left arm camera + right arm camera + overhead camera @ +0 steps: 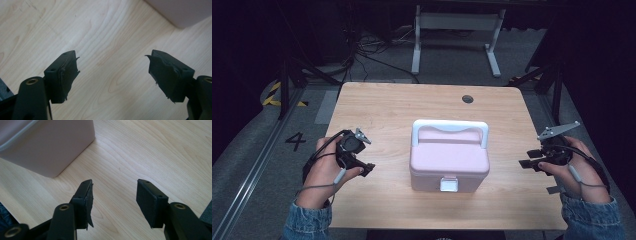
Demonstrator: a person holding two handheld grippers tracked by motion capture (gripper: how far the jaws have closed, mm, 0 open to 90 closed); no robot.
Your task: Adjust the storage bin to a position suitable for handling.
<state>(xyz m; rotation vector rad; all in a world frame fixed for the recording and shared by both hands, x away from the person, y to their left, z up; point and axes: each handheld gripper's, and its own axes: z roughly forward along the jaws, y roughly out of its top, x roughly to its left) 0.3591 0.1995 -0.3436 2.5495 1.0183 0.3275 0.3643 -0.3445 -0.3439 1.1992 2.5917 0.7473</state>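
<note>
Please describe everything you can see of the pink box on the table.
The pink box looks like smooth plastic, with rounded corners. Its lid is shut, a white latch sits on the near side, and a white handle lies folded back over the lid. It stands upright at the middle of the wooden table, between the two grippers, touching neither.

Pink box (180,11) cropped by frame corner (both gripper views); latch (448,184) detail blurred.

Pink box (449,160) w/ white handle (450,128), table (382,107) ctr; left gripper (368,169), right gripper (525,164) flanking, apart.
</note>
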